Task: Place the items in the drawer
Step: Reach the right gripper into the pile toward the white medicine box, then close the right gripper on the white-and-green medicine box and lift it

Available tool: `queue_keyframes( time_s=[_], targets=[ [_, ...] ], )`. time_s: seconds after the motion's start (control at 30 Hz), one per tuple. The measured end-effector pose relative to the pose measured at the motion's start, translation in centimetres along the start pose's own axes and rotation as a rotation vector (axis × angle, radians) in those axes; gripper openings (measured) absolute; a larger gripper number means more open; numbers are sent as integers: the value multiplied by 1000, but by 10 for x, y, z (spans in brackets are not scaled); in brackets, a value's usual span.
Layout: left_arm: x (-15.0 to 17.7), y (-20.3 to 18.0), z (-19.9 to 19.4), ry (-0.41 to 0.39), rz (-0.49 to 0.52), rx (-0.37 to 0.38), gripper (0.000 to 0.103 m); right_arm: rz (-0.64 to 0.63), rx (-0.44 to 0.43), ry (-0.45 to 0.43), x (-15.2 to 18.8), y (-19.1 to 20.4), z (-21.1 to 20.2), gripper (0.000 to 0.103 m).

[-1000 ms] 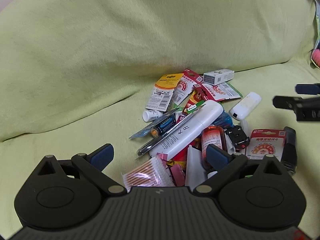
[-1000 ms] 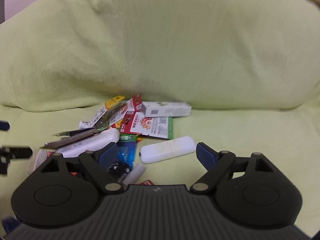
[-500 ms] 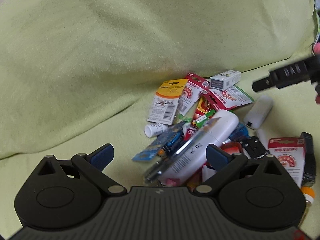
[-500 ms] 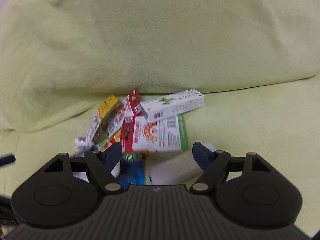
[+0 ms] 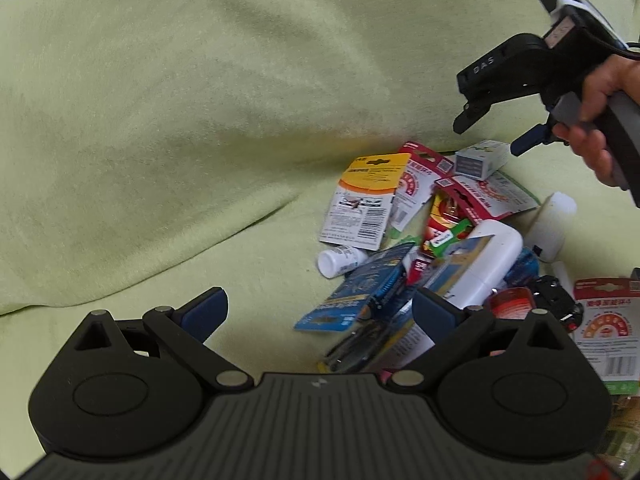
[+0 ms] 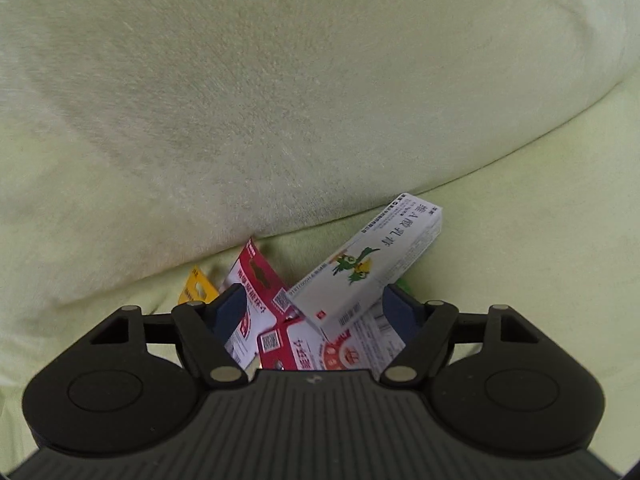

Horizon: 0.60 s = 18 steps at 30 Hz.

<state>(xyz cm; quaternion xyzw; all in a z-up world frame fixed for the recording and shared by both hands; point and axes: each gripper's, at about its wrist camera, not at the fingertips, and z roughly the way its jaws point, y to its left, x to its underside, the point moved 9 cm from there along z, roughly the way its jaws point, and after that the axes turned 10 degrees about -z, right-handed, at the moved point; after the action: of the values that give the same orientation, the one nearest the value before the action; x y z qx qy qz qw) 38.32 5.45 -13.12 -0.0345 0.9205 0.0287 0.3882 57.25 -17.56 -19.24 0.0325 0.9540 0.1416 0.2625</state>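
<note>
The left gripper (image 5: 320,312) hangs wide open over a pile (image 5: 436,240) on green fabric (image 5: 180,120); a hand (image 5: 600,120) holds the right gripper (image 5: 492,132) above a white box (image 5: 482,159).

Both my feeds are evenly lit by soft, diffuse light that seems to come from above, so the green cover (image 5: 200,120) reads pale and a bit washed out, more so in the right wrist view. Shadows are faint: a soft dark line runs along the crease where the back cushion (image 6: 280,100) meets the seat, and dim patches sit under the pile of packets (image 5: 432,240). I see a little glare on the white tube (image 5: 492,256). The fisheye bends everything toward the rim, with black vignette corners. Print on the white box (image 6: 372,268) is readable, but the packets nearest the lens are smeared and soft.
</note>
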Motion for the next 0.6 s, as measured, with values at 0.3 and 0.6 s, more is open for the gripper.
queue_keyframes(
  time_s=[0.3, 0.6],
  targets=[
    [3, 11, 6, 6, -18, -8, 99, 135, 28, 37, 5, -10, 25, 58],
    [2, 13, 2, 3, -19, -19, 99, 107, 49, 46, 17, -18, 5, 44]
  ],
)
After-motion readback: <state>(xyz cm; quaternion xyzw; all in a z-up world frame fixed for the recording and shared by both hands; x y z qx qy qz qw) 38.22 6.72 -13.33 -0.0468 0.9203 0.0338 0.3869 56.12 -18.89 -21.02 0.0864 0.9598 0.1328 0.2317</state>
